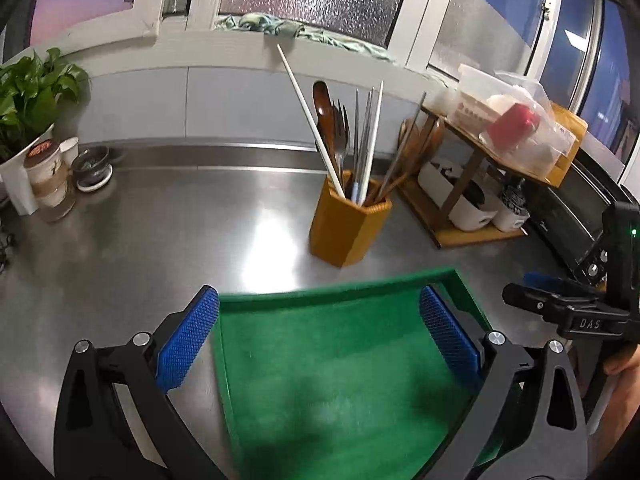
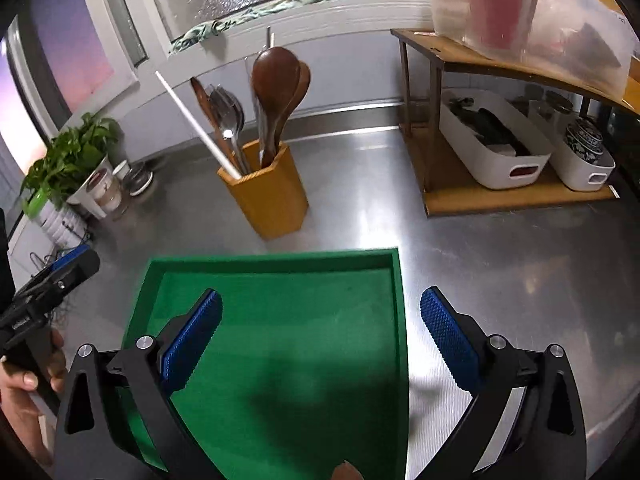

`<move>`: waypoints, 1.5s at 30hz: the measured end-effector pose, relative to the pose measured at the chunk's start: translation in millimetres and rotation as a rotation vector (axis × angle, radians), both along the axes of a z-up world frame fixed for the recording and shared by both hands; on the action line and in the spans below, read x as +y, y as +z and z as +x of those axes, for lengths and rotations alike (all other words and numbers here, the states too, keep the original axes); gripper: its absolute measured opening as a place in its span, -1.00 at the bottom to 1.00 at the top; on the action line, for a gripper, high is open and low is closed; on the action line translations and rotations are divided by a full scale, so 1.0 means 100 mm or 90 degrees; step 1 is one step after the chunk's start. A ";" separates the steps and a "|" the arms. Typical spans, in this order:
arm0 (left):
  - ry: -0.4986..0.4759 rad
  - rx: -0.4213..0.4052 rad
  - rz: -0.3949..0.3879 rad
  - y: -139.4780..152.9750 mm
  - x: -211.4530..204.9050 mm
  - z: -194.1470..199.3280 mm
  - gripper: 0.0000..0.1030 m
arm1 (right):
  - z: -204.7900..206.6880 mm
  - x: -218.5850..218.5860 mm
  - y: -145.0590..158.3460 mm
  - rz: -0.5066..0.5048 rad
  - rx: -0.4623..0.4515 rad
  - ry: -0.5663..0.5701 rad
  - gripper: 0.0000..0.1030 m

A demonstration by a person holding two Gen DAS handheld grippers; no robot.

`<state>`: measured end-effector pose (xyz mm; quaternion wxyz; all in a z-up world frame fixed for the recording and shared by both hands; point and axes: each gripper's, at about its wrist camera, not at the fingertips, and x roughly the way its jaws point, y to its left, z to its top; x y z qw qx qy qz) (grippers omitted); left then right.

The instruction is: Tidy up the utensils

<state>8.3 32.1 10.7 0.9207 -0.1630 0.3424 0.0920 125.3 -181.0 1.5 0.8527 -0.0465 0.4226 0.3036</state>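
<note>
Utensils (image 1: 348,140) stand upright or leaning in a yellow-brown holder (image 1: 348,224) on the steel counter (image 1: 140,240): wooden spoons (image 2: 276,88), metal forks, chopsticks and one long white stick (image 1: 310,120) leaning left. Just in front of holder lies a green tray (image 2: 280,320), its felt floor bare apart from a small brown tip at the near edge in the right view. Left gripper (image 1: 320,344) and right gripper (image 2: 320,340) both hover over the tray with jaws spread wide, nothing between the blue pads; wooden shelf (image 2: 500,64) with white bins (image 2: 500,160) at right, potted plant (image 1: 28,96) at left.
</note>
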 end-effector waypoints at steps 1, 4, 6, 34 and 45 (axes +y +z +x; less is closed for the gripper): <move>0.000 0.005 -0.006 0.00 -0.01 -0.03 0.84 | -0.04 0.01 0.02 -0.006 0.003 0.004 0.93; -0.005 0.014 -0.021 0.02 -0.03 -0.11 0.84 | -0.14 0.04 0.09 -0.022 -0.010 0.015 0.93; -0.010 0.017 -0.014 0.04 -0.05 -0.15 0.84 | -0.20 0.04 0.13 -0.024 -0.022 0.020 0.93; -0.019 0.050 -0.008 0.14 -0.06 -0.24 0.84 | -0.50 0.13 0.33 -0.012 -0.043 0.039 0.93; -0.025 0.054 -0.012 0.16 -0.09 -0.24 0.84 | -0.54 0.13 0.34 -0.010 -0.041 0.039 0.93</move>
